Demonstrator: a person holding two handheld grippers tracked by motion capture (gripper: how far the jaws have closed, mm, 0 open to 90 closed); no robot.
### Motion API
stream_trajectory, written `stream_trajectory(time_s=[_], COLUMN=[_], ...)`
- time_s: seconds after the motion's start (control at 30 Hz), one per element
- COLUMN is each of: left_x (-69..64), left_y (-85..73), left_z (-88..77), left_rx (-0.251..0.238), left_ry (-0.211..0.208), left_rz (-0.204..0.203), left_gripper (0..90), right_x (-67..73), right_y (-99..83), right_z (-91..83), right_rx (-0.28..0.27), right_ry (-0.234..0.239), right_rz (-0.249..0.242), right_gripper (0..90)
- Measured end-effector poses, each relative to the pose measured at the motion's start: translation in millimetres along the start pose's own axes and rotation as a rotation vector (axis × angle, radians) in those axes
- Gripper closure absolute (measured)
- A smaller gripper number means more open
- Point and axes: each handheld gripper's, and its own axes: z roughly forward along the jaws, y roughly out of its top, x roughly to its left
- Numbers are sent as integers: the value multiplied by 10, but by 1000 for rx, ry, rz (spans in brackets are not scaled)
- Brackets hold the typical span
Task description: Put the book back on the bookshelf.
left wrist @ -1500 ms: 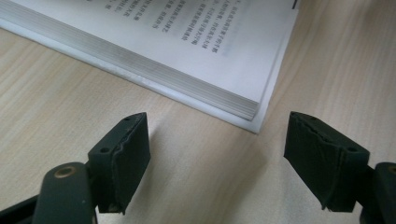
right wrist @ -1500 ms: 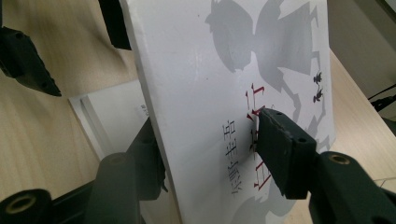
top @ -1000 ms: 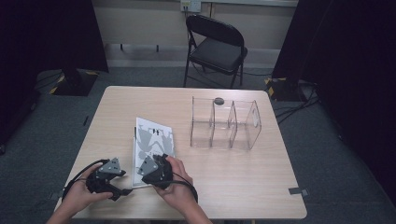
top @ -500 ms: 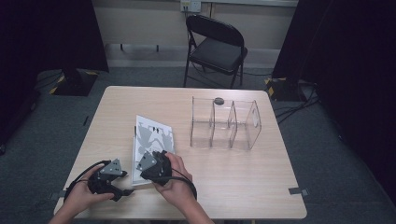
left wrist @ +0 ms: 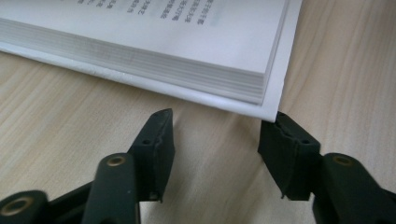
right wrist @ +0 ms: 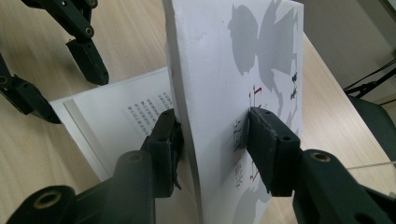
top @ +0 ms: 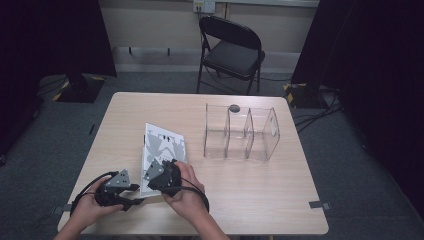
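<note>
White book [top: 162, 145] at the near left part of the bench [top: 250, 190], close to the person's edge. Front cover [right wrist: 224, 70] lifted almost upright off the page block, printed text pages open below it. Clamped on this cover near its lower edge: the 2 fingers of the right gripper [right wrist: 212, 140], 1 on the inside, 1 on the printed outside.

Left gripper [left wrist: 215, 135] low on the bench at the near corner of the book. Fingers [left wrist: 156, 140] apart and just now closing, with only bare wood between them. Tip of 1 finger right at the corner of the back cover, not gripping it. Probably a preparation for holding the lower part of the book down during the opening of the cover; not yet achieved.

Further out, on the right half of the pale wood bench, a clear organizer [top: 240, 132] with 3 compartments, and a small dark round thing [top: 234, 107] at its back rim. Behind the bench a black folding chair [top: 232, 52], grey carpet, dark curtains on both sides.
</note>
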Motion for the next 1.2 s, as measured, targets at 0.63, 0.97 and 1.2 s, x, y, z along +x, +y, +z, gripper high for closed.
stream_trajectory(time_s=[0.63, 0.97, 1.2], left_x=[9, 53, 71], left_y=[70, 94, 103], left_z=[95, 104, 85], left_rx=[-23, -23, -31], left_ry=[20, 26, 42], left_rz=[-63, -69, -59], left_gripper=[348, 251, 198], right_x=[-1, -14, -42], right_y=[7, 4, 20], right_z=[1, -2, -13], right_rx=[9, 6, 0], right_ry=[13, 21, 22], right_rz=[3, 7, 14], right_gripper=[548, 548, 552])
